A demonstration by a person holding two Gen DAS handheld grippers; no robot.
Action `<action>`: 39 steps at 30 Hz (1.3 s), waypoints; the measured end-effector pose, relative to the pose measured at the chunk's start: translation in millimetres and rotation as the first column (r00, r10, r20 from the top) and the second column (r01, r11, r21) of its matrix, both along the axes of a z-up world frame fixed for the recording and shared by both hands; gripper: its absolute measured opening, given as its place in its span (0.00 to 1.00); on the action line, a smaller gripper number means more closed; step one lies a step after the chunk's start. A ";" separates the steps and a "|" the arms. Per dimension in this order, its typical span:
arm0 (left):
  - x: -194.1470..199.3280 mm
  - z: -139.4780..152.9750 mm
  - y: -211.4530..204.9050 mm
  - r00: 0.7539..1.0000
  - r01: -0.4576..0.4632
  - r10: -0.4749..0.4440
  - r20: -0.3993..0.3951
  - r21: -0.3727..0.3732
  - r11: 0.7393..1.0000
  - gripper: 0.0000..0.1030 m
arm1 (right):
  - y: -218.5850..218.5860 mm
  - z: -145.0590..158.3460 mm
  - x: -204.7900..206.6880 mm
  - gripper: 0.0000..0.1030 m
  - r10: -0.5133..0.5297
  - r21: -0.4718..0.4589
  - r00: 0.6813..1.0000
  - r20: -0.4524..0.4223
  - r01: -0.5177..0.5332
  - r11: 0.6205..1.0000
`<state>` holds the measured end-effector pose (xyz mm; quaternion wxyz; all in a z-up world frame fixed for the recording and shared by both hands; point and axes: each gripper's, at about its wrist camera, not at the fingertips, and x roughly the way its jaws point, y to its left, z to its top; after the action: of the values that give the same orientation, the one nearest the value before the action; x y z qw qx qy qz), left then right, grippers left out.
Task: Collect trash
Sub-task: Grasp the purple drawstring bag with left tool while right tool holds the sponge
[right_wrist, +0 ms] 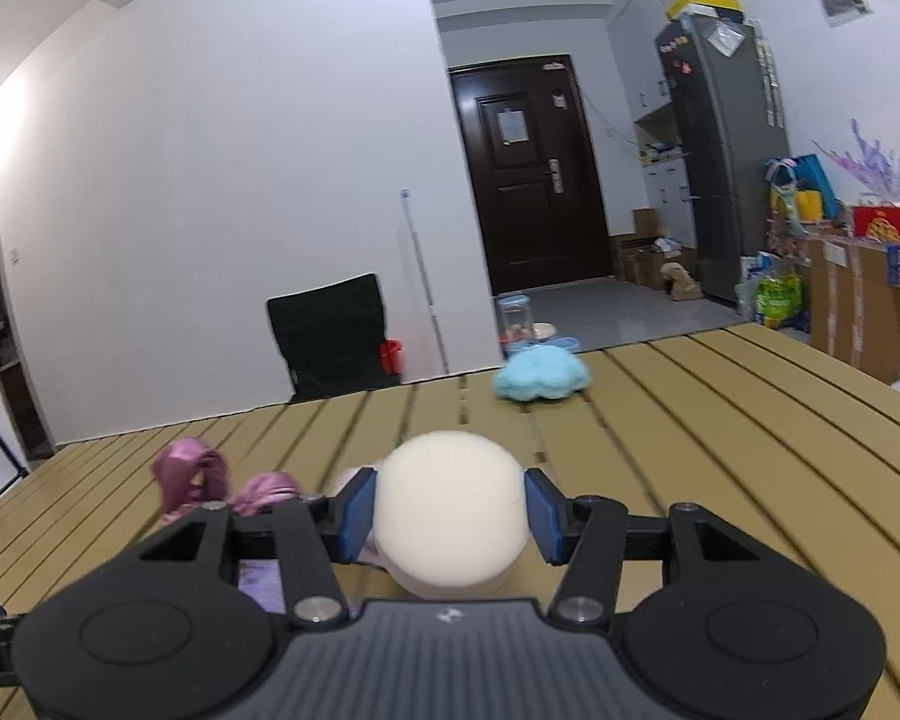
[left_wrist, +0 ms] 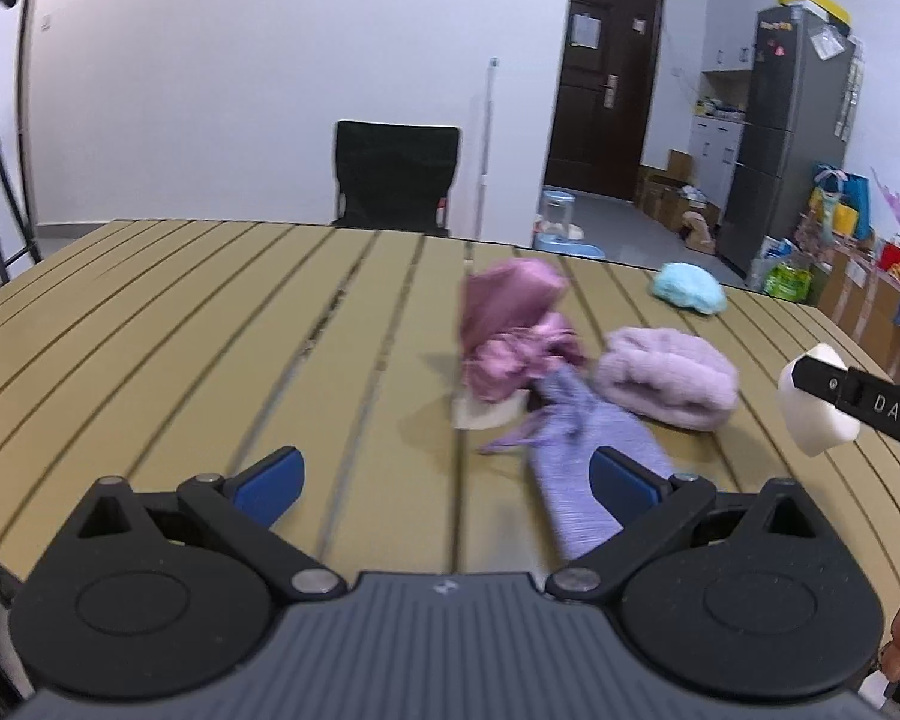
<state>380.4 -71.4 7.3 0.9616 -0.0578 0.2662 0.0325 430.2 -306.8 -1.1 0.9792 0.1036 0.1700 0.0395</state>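
Trash round underway: a white foam puck (right_wrist: 450,510) sits clamped in the right claw (right_wrist: 449,513) above the slatted bench (right_wrist: 720,420), near the pink bag (left_wrist: 510,330), while the left claw (left_wrist: 444,480) hangs released; purple wrapper (left_wrist: 576,462), lilac fluffy wad (left_wrist: 666,381) and blue fluffy wad (right_wrist: 540,378) await collection.

Here's the counter (left_wrist: 150,312) — tan slats running away with dark grooves between them. Take the fluffy lilac bundle (left_wrist: 669,381) as the mark. Just to its left sits a crumpled pink bag (left_wrist: 513,330), with a pale flat scrap (left_wrist: 480,414) showing from under it. Nearer than the lilac bundle, a lavender bag (left_wrist: 576,462) stretches toward the near edge, just beside the pink one. Well beyond the lilac bundle, near the far edge, lies a light blue fluffy lump (right_wrist: 540,375) — alone.
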 end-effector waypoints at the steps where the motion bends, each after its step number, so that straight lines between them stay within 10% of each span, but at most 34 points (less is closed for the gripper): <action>1: 2.0 0.1 -6.4 1.000 0.010 -0.010 0.003 -0.007 1.000 1.00 | -7.4 -0.9 -2.5 0.50 -0.009 0.001 1.000 -0.004 0.009 1.000; 15: 75.5 -2.9 -69.1 0.993 -0.008 0.001 -0.120 -0.056 0.998 1.00 | -92.2 -15.3 -21.0 0.50 -0.121 0.033 0.993 -0.017 0.121 0.992; 32: 114.5 -36.9 -87.5 0.966 -0.123 0.137 -0.219 0.076 0.990 1.00 | -130.3 -25.7 -24.8 0.50 -0.168 0.099 0.986 -0.022 0.169 0.981; 39: 106.5 -37.3 -87.6 0.968 -0.116 0.133 -0.213 0.088 0.989 0.82 | -130.2 -25.7 -25.8 0.50 -0.162 0.102 0.987 -0.021 0.163 0.981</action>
<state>486.9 -159.0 -30.0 0.9242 -0.0342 0.3644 0.1089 404.4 -437.1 -26.7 0.9713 0.1680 0.1650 -0.0326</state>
